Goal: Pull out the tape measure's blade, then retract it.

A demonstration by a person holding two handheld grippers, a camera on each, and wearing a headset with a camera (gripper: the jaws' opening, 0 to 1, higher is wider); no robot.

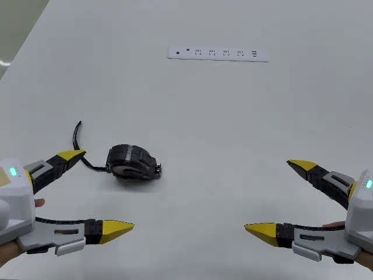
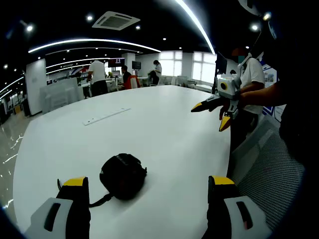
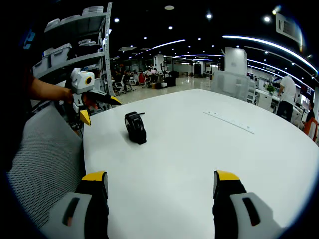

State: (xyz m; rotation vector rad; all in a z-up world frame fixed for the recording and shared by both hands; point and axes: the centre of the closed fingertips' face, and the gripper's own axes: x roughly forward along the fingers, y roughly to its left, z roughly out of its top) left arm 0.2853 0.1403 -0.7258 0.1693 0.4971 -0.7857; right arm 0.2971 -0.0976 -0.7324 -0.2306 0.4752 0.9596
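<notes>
Head view: a black tape measure [image 1: 133,162] lies on its side on the white table [image 1: 245,116], left of centre, with its blade's end hook at the case and its black strap [image 1: 75,139] trailing to the left. The left gripper [image 1: 106,188] hangs just beside the tape measure with its yellow-tipped fingers spread wide and touching nothing. The right gripper [image 1: 267,195] is well apart on the opposite side with its fingers equally spread and empty, and a white power strip [image 1: 218,53] lies at the far side of the table.
</notes>
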